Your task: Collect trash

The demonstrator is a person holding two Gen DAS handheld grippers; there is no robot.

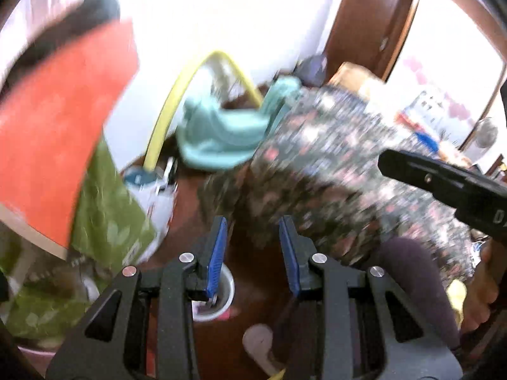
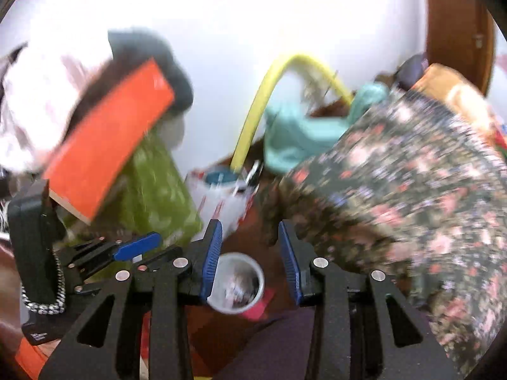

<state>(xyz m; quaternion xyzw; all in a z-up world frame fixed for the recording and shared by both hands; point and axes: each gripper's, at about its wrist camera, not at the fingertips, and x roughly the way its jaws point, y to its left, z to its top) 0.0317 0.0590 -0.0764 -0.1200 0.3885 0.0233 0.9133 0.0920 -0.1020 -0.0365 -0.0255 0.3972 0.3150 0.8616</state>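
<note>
Floral-patterned dark fabric (image 2: 405, 190) fills the right of both views, well clear of the target. Smaller, on the reddish-brown wooden floor (image 2: 253, 234), stands an upright white paper cup (image 2: 237, 283) with crumpled scraps inside, its axis vertical, mouth facing up. It sits directly below and between the spread blue-padded fingers of the right gripper (image 2: 250, 259), nearer the left pad (image 2: 210, 259), which overlaps its rim. The left gripper (image 1: 253, 258), also spread and empty, has the same cup (image 1: 218, 300) partly hidden behind its left finger, off-centre. The right hand looks better placed; a short leftward shift would likely centre the cup. Blur hides whether anything touches.
</note>
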